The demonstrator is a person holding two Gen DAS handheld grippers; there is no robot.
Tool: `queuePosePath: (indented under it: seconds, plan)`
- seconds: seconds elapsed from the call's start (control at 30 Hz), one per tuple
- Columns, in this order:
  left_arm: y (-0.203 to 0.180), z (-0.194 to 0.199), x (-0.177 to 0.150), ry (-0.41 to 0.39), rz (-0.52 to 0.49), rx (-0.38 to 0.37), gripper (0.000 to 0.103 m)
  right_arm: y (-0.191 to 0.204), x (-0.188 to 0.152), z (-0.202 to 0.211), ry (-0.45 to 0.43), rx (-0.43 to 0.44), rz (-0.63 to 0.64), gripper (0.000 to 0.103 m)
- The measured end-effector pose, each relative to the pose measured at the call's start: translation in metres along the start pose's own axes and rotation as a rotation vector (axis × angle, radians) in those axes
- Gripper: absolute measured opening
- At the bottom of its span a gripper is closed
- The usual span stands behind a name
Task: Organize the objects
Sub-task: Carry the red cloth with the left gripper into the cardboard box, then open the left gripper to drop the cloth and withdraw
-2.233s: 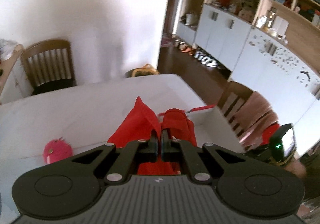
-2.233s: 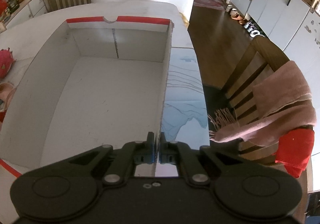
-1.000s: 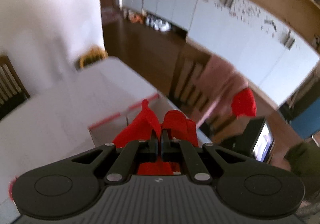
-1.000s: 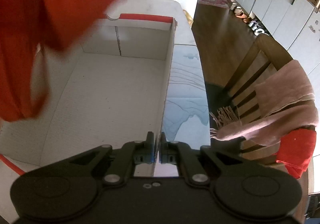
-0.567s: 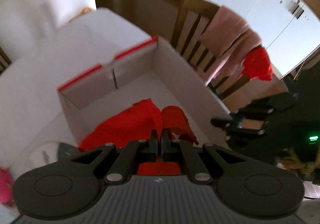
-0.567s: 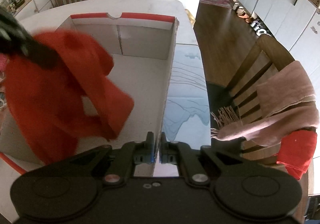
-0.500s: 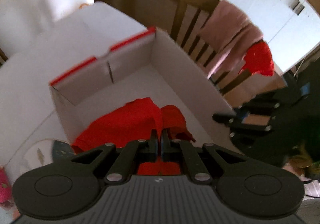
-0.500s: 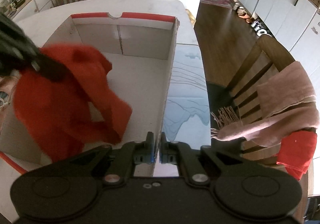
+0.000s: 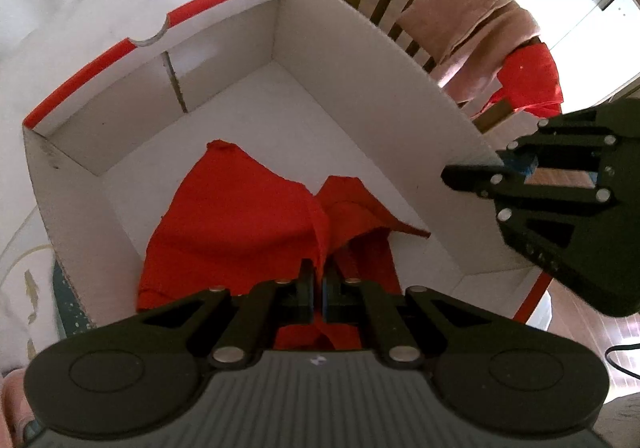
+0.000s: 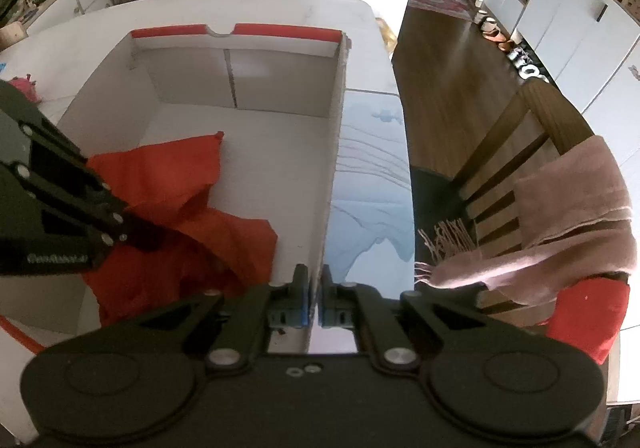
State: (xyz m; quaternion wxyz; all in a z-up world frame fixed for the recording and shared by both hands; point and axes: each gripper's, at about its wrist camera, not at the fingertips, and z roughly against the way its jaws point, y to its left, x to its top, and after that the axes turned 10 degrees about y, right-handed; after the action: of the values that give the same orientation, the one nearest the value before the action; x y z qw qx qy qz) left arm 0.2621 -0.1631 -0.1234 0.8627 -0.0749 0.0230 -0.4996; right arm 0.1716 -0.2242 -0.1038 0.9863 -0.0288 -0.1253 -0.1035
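Observation:
A red cloth [image 9: 240, 216] lies crumpled on the floor of a white cardboard box [image 9: 360, 60] with red-edged flaps. My left gripper [image 9: 318, 268] points down into the box, shut on a fold of the cloth. In the right wrist view the left gripper [image 10: 148, 236] reaches in from the left over the red cloth [image 10: 172, 176]. My right gripper [image 10: 315, 272] is shut on the top edge of the box's right wall [image 10: 332, 176]. The left wrist view shows the right gripper [image 9: 472, 168] pinching that wall.
The box stands on a white table [image 10: 280, 4] with a blue patterned mat [image 10: 372, 184] beside it. A wooden chair [image 10: 520, 136] on the right carries a pink scarf [image 10: 576, 216] and a red garment [image 10: 588, 312]. A pink toy [image 10: 24, 86] lies left of the box.
My left gripper has come down with the red cloth, which hung above the box and now rests on its floor. The right gripper has kept still on the wall.

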Motion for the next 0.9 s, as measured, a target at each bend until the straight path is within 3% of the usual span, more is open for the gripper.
queuePosePath:
  seconds: [0.1,0.17,0.2,0.23,0.57,0.9]
  plan:
    - [0.001,-0.004,0.000,0.010,0.008,-0.001,0.012,0.000,0.001,0.000,0.003,-0.001,0.005,0.002]
    - [0.001,-0.006,-0.001,0.013,0.011,-0.001,0.039,0.000,0.001,0.000,0.003,-0.001,0.005,0.002]
    - [0.002,-0.007,-0.002,0.013,0.014,-0.003,0.074,0.000,0.000,0.000,0.003,0.001,0.004,0.002]
    - [0.002,-0.006,-0.004,0.009,0.015,-0.006,0.092,-0.001,0.000,0.000,0.003,0.001,0.004,0.002]
    - [-0.001,0.042,-0.025,-0.119,0.013,-0.016,0.092,0.000,0.001,0.001,0.006,-0.003,0.000,0.002]
    - [0.000,0.101,-0.072,-0.276,0.029,-0.012,0.092,0.001,0.003,0.000,0.012,-0.017,0.003,0.003]
